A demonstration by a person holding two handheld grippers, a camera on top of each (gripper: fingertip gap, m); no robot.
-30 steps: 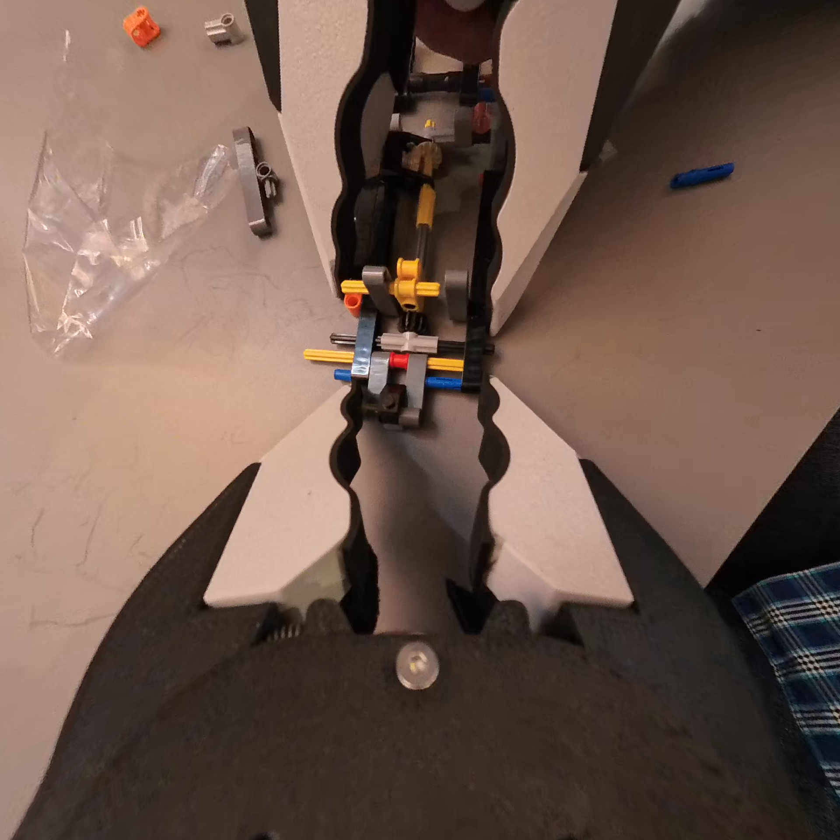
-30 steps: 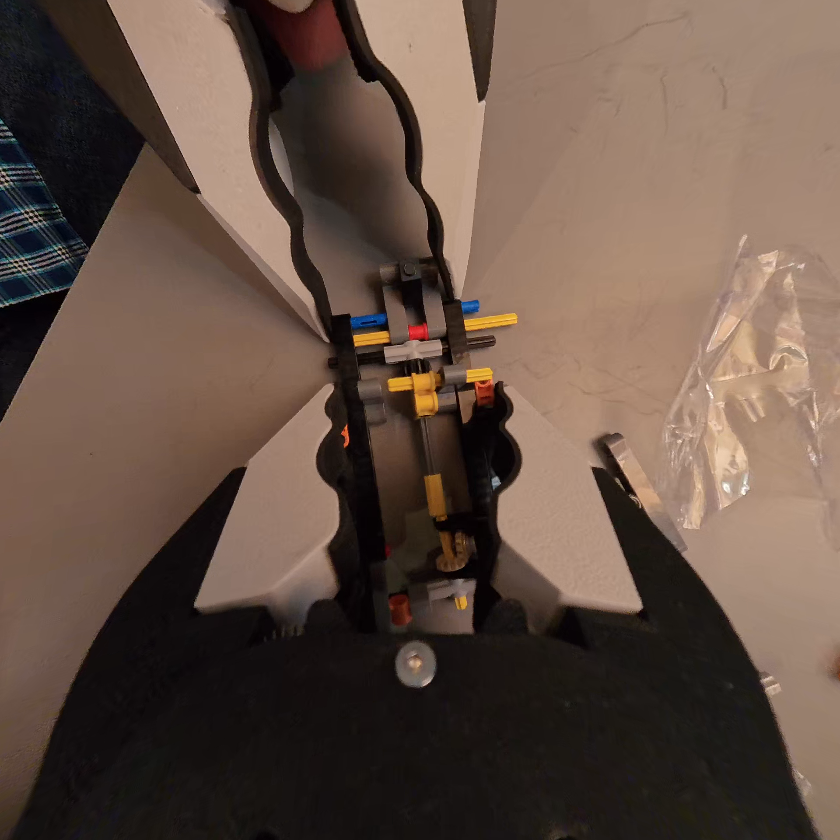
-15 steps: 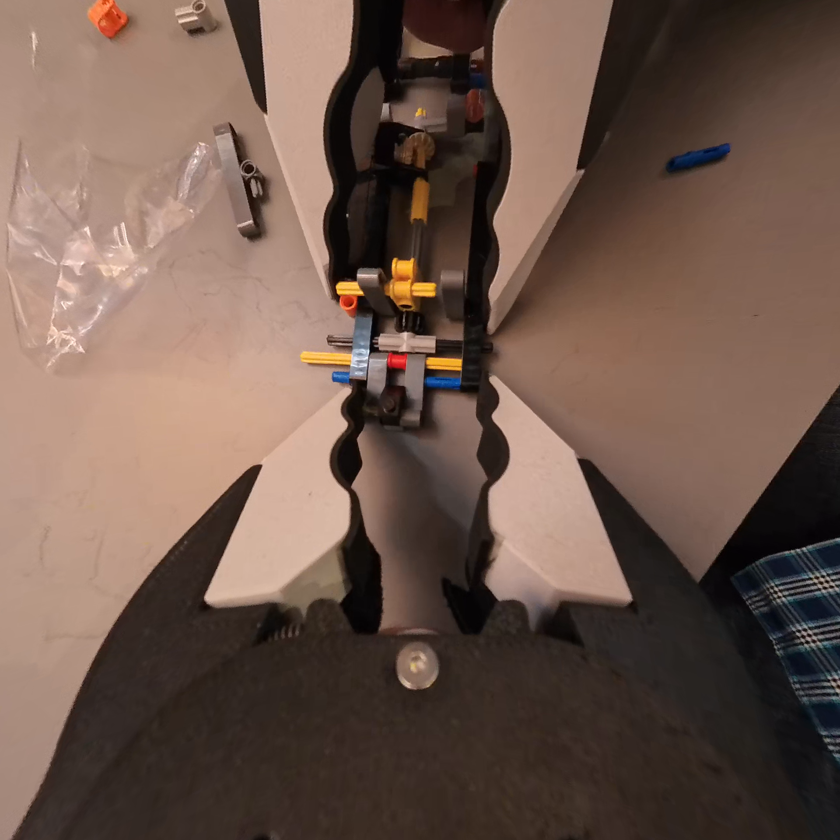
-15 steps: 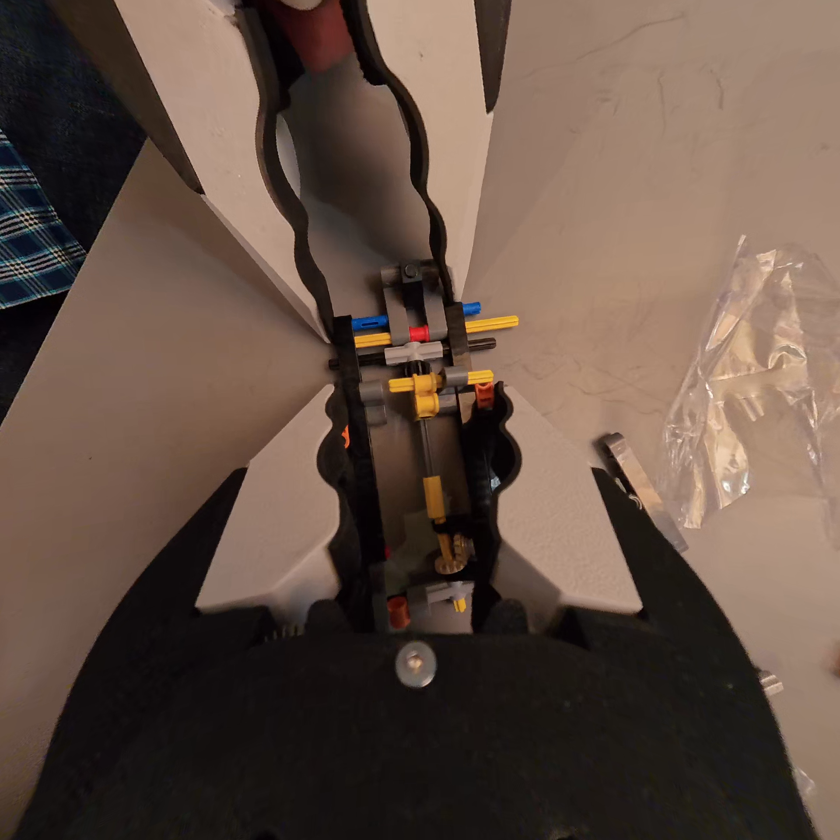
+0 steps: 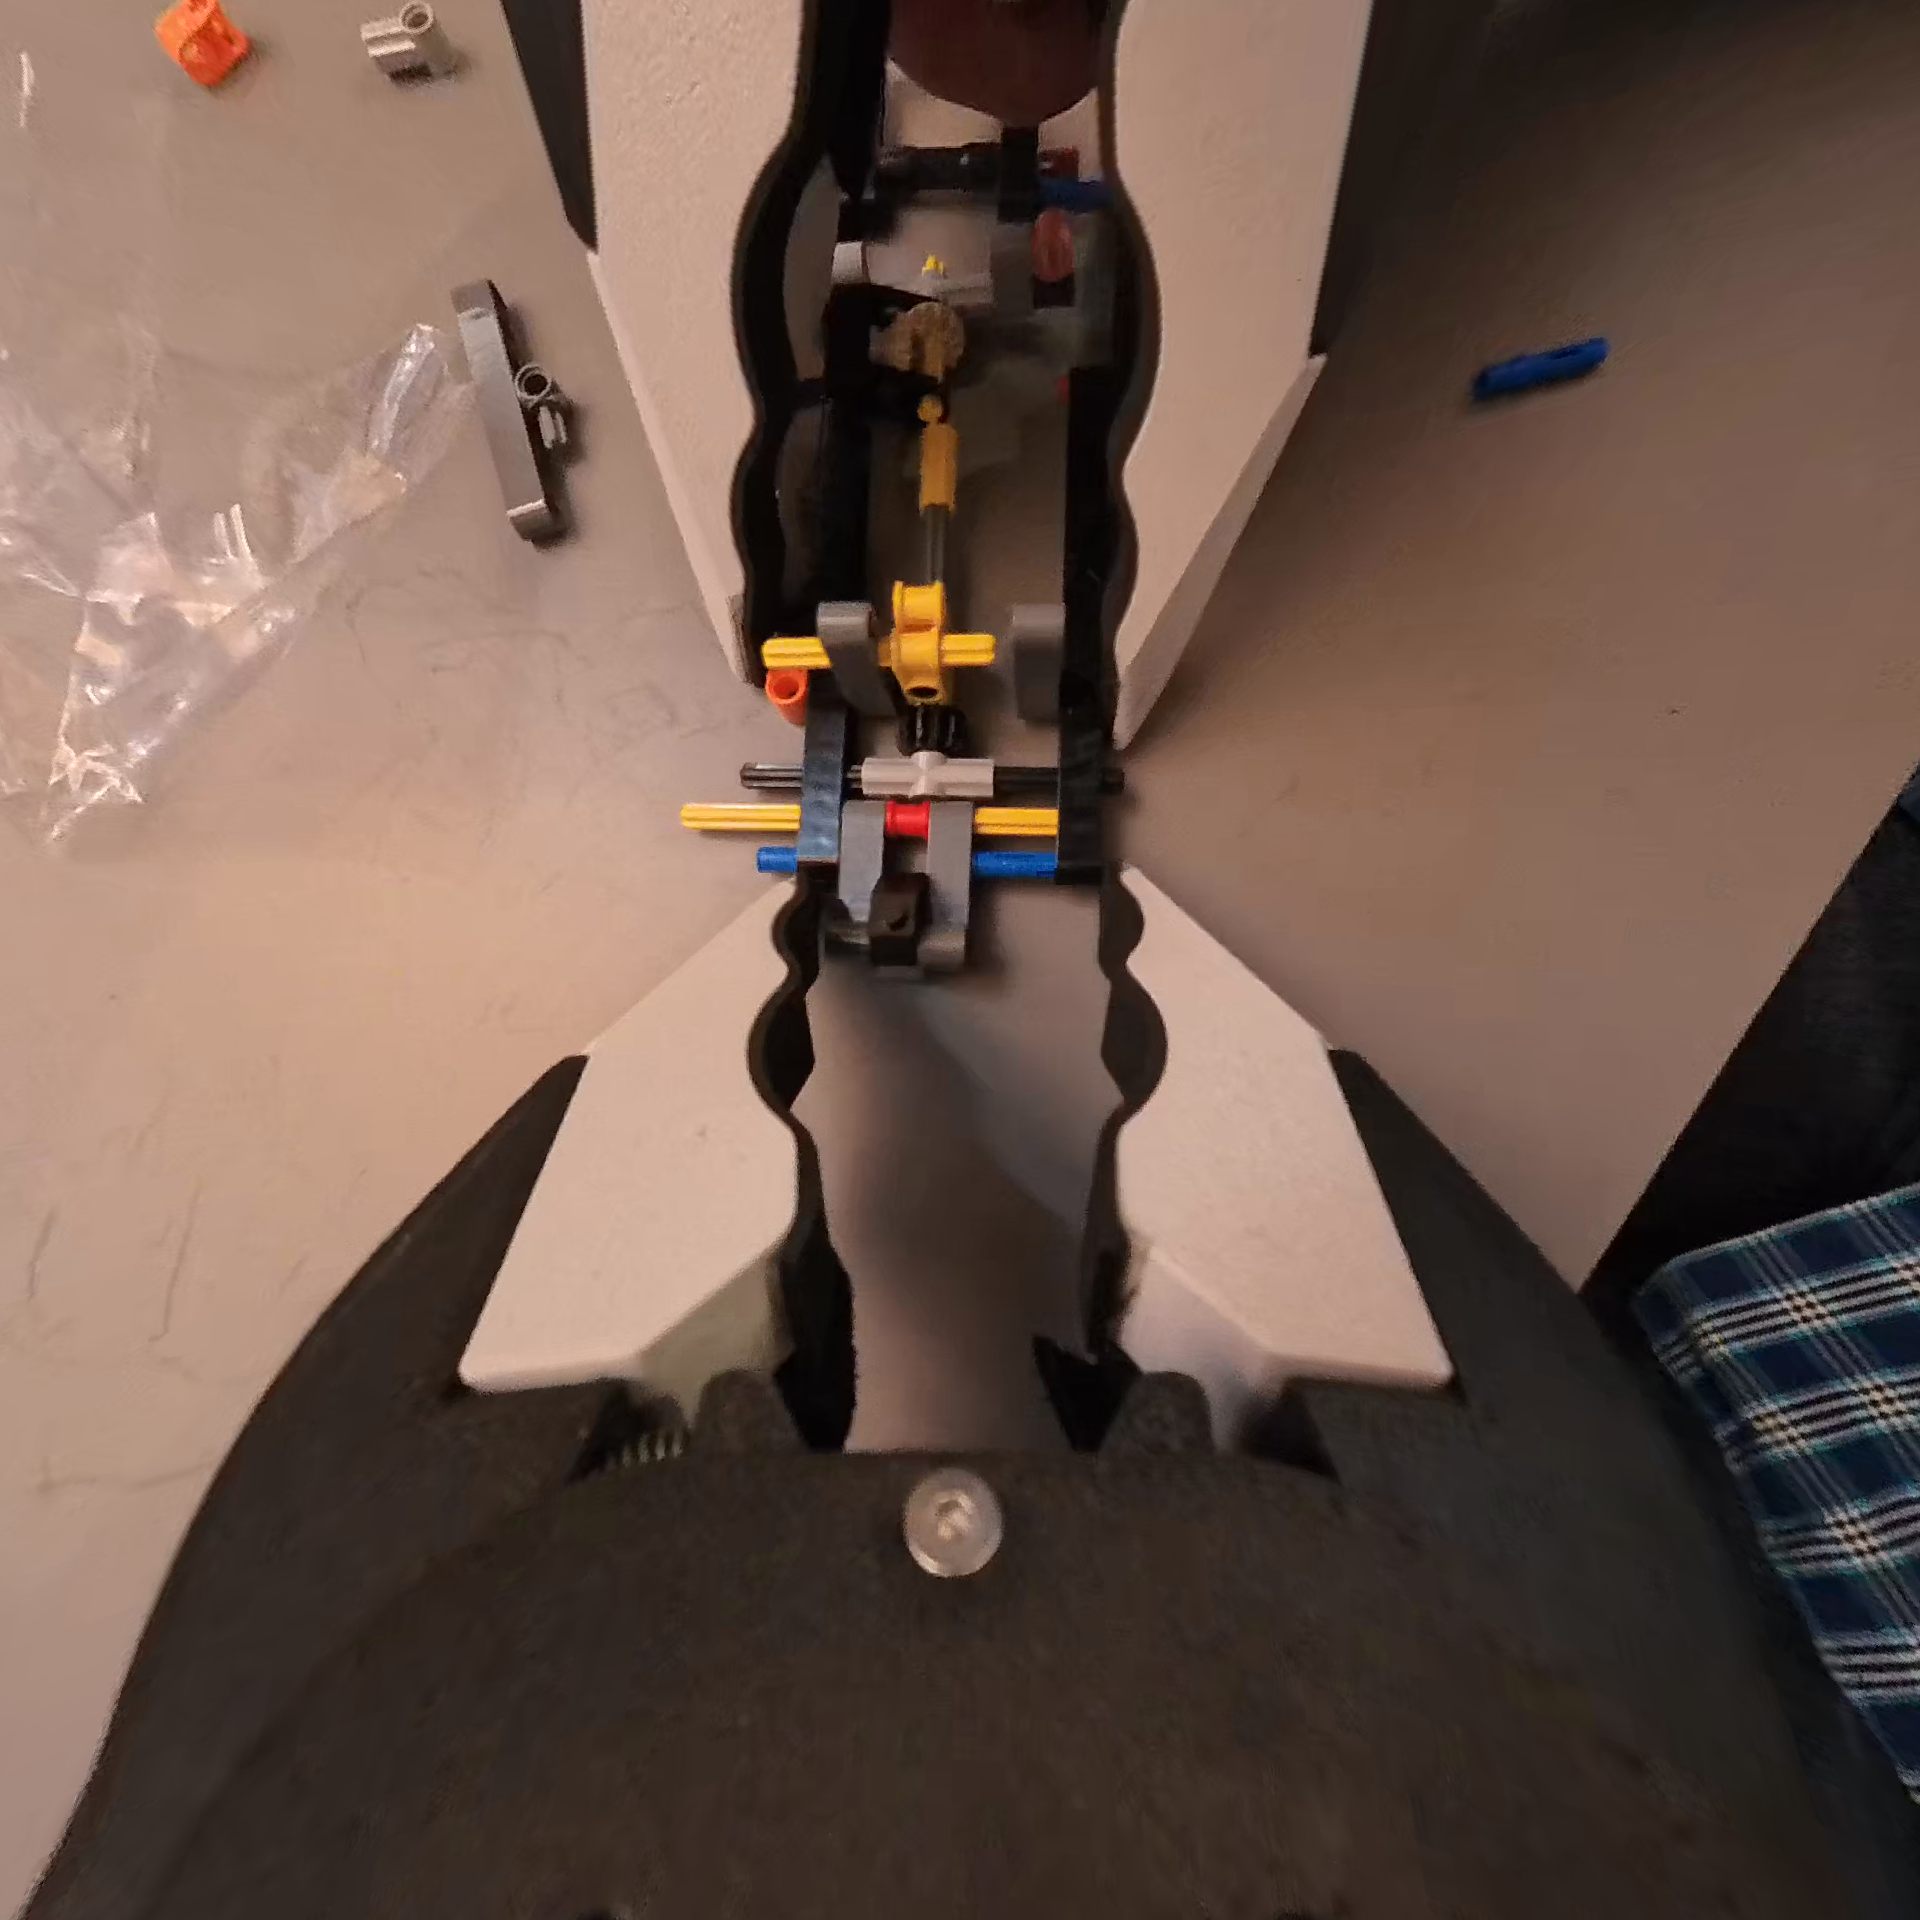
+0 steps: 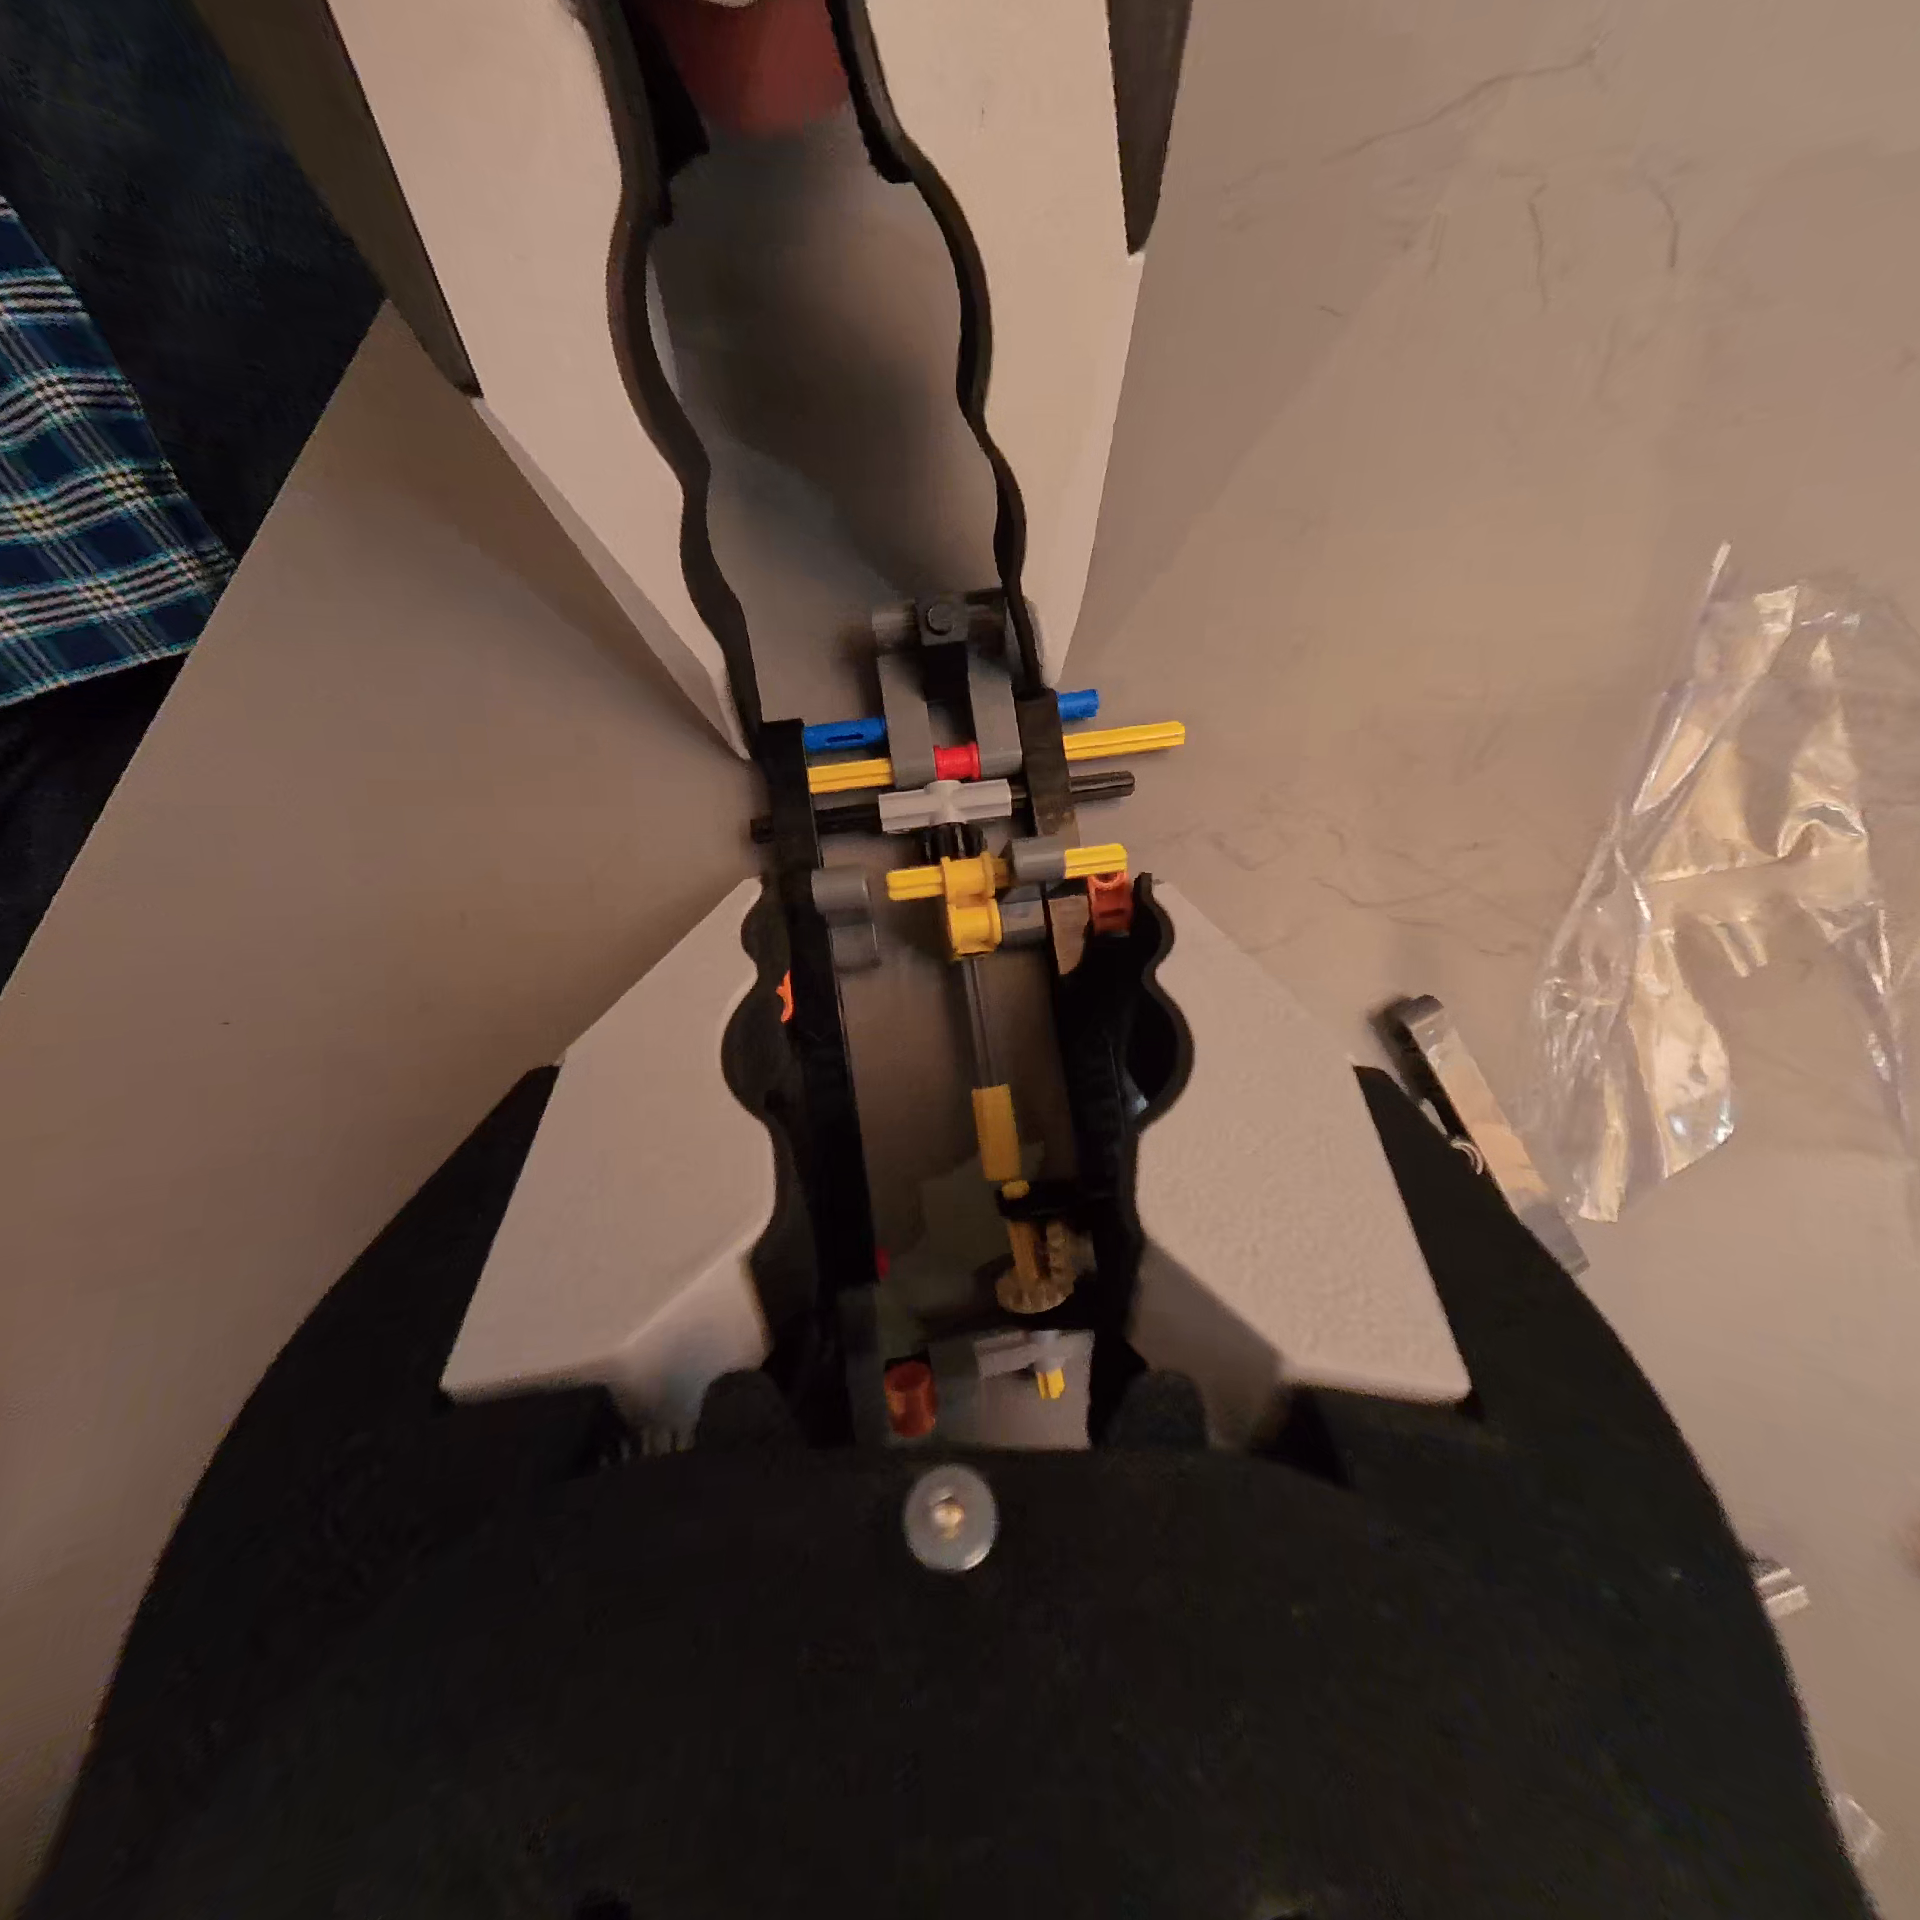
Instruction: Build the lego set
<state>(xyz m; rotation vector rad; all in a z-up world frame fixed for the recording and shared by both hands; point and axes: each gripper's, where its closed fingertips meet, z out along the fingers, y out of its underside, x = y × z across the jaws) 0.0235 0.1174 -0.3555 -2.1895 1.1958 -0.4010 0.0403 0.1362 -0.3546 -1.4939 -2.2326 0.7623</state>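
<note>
Worktop: the pale worktop (image 5: 312, 1039) (image 6: 1455, 416) lies under everything. I look almost straight down on it.

Right tool: my right tool (image 6: 956, 894) points forward, low over the worktop. It meets my other tool tip to tip. Its two fingers are pressed on the long black sides of the lego model, one on each side. Most of the model sits deep between them, back toward the tool's body.

Left tool: my left tool (image 5: 951, 914) points the other way, nose to nose with the right one. Its fingers stand a bit apart. Only the very tips reach the near end of the model. I cannot tell if they squeeze it or just sit beside it.

Checked cloth: a blue checked cloth (image 5: 1787, 1403) (image 6: 73, 468) shows past the edge of the worktop.

Clear bag: a crumpled clear bag (image 5: 156, 582) (image 6: 1714, 883) lies on the worktop, off to one side of the tools.

Lego model: the lego model (image 5: 935, 790) (image 6: 956, 810) is a long thin black frame between the two tools. Yellow, blue and black rods cross it where the tips meet. A thin rod with yellow parts runs down its middle.

Grey beam: a grey beam (image 5: 509, 416) (image 6: 1455, 1091) lies just beside the bag, between it and the right tool.

Blue pin: a blue pin (image 5: 1538, 366) lies alone on the other side, well apart from the rest.

Small bits: an orange piece (image 5: 203, 36) and a small grey piece (image 5: 405, 47) lie near each other, far out on the worktop.
</note>
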